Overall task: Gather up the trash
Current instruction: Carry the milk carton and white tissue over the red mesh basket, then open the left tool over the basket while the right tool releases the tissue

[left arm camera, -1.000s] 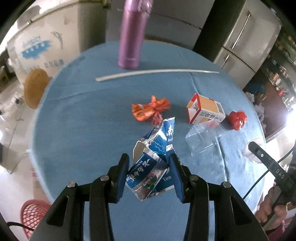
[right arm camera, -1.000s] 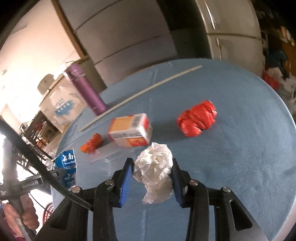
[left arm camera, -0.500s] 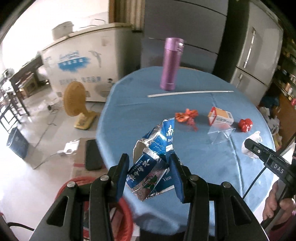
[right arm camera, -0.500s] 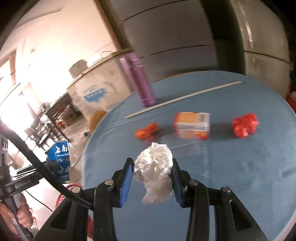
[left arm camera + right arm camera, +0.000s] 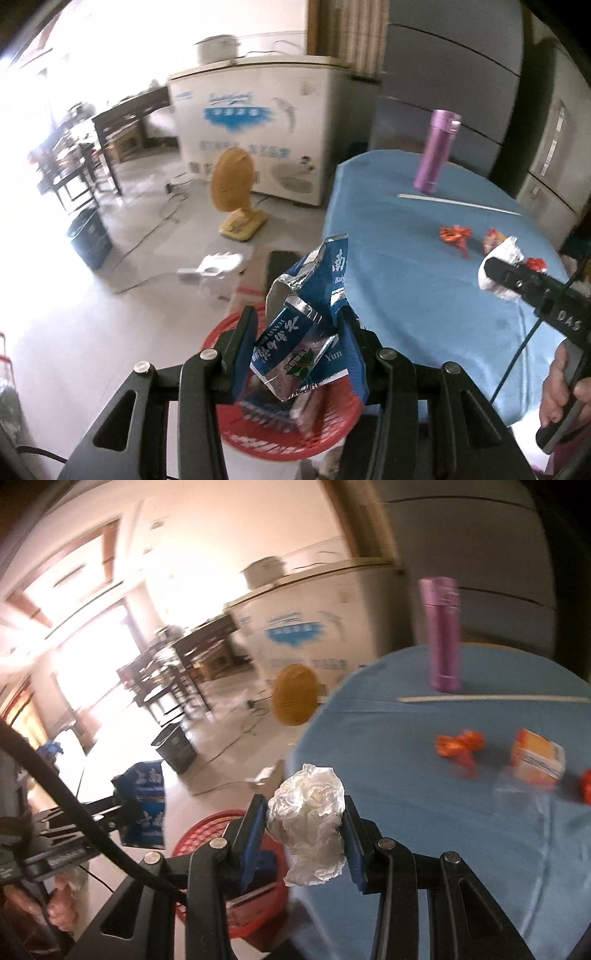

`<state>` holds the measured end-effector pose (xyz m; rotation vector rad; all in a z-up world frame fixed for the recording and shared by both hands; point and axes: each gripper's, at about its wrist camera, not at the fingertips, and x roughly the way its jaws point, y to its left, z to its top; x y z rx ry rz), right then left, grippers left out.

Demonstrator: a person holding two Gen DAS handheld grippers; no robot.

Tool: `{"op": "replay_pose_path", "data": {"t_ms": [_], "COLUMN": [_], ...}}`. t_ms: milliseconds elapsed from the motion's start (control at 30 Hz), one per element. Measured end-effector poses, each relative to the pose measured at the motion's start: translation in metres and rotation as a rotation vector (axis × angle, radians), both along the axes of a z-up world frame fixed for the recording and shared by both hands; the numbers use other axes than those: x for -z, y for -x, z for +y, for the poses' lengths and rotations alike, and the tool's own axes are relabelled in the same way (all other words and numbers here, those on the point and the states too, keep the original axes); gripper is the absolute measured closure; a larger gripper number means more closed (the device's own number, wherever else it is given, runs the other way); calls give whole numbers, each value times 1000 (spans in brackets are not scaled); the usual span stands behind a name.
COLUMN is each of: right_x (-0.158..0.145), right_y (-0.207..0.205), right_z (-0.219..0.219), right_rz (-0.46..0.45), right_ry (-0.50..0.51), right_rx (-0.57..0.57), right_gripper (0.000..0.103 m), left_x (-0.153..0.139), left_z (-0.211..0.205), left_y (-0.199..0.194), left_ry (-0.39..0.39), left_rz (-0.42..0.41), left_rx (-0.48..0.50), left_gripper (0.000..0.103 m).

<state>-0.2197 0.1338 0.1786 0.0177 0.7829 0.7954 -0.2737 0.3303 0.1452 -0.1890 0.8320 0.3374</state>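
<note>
Here, the left gripper (image 5: 299, 347) has its 2 blue pads clamped on a crumpled blue foil wrapper (image 5: 314, 325), held above a red plastic basket (image 5: 280, 439) on the floor beside the blue round table (image 5: 406, 280). The right gripper (image 5: 304, 834) pinches a crumpled white tissue (image 5: 310, 819) at the table's edge, above the basket.
</note>
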Motion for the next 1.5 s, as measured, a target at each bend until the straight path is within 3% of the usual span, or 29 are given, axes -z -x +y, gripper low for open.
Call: {"op": "replay_pose_path", "data": {"t_ms": [233, 433, 667, 1033, 1167, 1233, 1267, 1300, 1367, 1433, 1500], "right_x": [10, 28, 66, 101, 109, 107, 106, 105, 102, 99, 99], "right_y": [27, 40, 52, 57, 46, 39, 33, 28, 17, 11, 11], "right_z": [54, 68, 79, 107, 112, 109, 111, 110, 104, 92, 85], "right_rz": [51, 99, 204, 287, 325, 345, 359, 368, 392, 400, 370], "right_ry": [4, 10, 58, 132, 133, 90, 69, 52, -9, -75, -76], "right_rx": [-174, -214, -247, -301, -282, -259, -246, -225, -188, -168, -138], "right_gripper": [61, 61, 61, 60, 57, 47, 36, 31, 31, 31, 31], "left_x": [26, 48, 76, 100, 104, 101, 98, 94, 83, 76, 77], "left_z": [34, 55, 55, 48, 46, 46, 47, 48, 48, 43, 37], "left_y": [32, 50, 50, 42, 35, 28, 25, 23, 22, 24, 23], "left_ry": [-15, -12, 25, 94, 122, 119, 110, 97, 63, 17, -16], "left_rz": [80, 145, 217, 268, 279, 273, 269, 257, 224, 199, 212], "left_rx": [-105, -166, -158, -100, -77, -60, -60, -62, -67, -56, -38], "left_gripper": [57, 57, 57, 57, 56, 55, 51, 47, 33, 33, 33]}}
